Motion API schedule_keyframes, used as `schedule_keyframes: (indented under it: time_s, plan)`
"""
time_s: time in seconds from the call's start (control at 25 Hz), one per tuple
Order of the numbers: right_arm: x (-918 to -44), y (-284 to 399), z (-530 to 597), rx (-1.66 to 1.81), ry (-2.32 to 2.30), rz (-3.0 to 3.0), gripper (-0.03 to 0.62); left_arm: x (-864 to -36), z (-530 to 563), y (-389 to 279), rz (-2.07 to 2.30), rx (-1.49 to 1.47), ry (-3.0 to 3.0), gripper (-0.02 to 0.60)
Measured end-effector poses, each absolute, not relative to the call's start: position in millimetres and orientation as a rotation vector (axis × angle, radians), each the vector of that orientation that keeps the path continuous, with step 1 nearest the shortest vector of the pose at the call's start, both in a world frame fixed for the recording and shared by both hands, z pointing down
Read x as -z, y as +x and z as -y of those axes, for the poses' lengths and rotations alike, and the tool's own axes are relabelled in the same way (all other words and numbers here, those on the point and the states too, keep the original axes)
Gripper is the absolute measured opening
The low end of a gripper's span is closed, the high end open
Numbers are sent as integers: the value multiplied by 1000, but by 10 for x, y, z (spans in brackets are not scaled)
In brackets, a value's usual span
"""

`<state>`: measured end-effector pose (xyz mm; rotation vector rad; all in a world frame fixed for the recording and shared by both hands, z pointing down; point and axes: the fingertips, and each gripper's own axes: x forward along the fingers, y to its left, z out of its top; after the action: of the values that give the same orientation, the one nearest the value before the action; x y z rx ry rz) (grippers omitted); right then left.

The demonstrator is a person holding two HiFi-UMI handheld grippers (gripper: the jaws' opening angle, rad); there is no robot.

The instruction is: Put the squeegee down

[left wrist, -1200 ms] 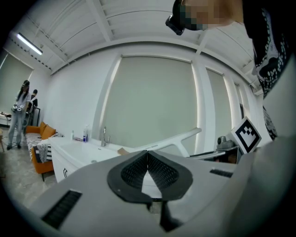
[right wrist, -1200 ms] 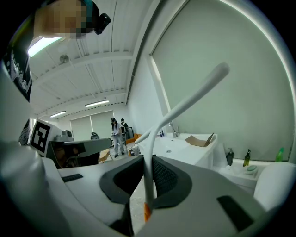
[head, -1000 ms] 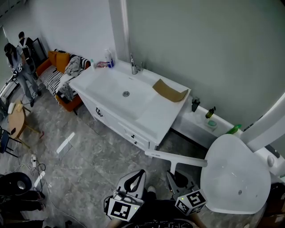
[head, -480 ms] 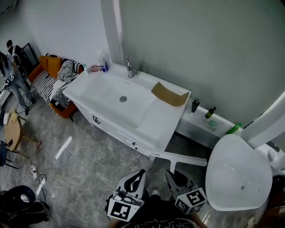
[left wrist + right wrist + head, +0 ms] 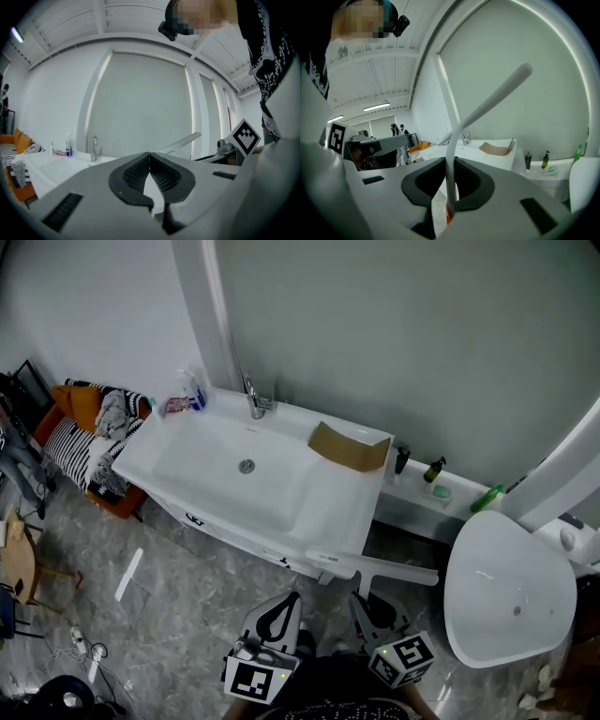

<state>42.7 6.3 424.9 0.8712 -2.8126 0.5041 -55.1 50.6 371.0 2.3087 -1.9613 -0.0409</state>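
Observation:
The white squeegee (image 5: 375, 567) hangs level over the floor, just in front of the white vanity (image 5: 328, 498). Its blade bar lies crosswise and its handle runs back into my right gripper (image 5: 364, 607). In the right gripper view the squeegee handle (image 5: 451, 159) stands between the pads, and my right gripper (image 5: 449, 187) is shut on it. The blade bar slants up to the right there. My left gripper (image 5: 289, 607) is beside it at the bottom of the head view. In the left gripper view my left gripper (image 5: 149, 157) is shut, tips touching, with nothing between them.
The vanity has a sink, a faucet (image 5: 253, 401) and a brown cardboard piece (image 5: 349, 448) on its right end. Small bottles (image 5: 433, 470) stand on a low ledge by the wall. A white tub (image 5: 511, 592) is at right, a sofa (image 5: 89, 427) at far left.
The vanity and tub have drawn nearer and slid left in the head view. Both grippers keep their places at the bottom, and the squeegee stays in the right one.

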Motion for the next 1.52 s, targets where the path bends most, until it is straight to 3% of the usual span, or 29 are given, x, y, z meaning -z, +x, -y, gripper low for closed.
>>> schedule_keyframes:
  time_s: [0.84, 1.52]
  plan:
    - [-4518, 164, 271, -608, 995, 2747, 61, -3908, -135, -835, 1828, 69, 2301, 6]
    - [-4616, 202, 1666, -737, 1010, 2758, 61, -3886, 1276, -736, 1791, 59, 2346, 6]
